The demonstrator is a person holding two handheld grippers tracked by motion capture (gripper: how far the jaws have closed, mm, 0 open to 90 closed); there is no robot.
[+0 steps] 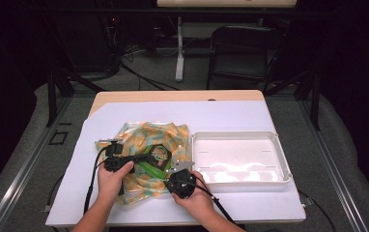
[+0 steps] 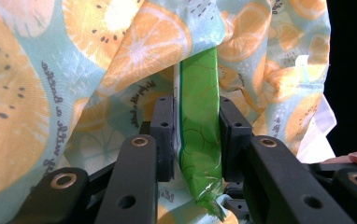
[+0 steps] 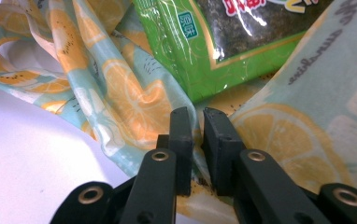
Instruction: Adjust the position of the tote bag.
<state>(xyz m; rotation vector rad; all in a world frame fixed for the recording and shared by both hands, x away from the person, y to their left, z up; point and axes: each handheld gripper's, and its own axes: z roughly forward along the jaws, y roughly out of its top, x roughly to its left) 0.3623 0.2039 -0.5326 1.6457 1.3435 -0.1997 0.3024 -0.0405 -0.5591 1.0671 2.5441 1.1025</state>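
A fabric bag printed with orange slices lies crumpled on the white sheet. A green snack packet sits half inside it. My left gripper reaches in from the left, shut on the packet's edge. In the left gripper view the green packet stands pinched between the pads of the left gripper, with the bag cloth behind. My right gripper is at the bag's near right corner. In the right gripper view the right gripper has its jaws nearly together on a fold of the bag, below the packet.
An empty white tray sits on the white sheet just right of the bag. Beyond the table's far edge stand a black chair, a table leg and cables on a dark floor.
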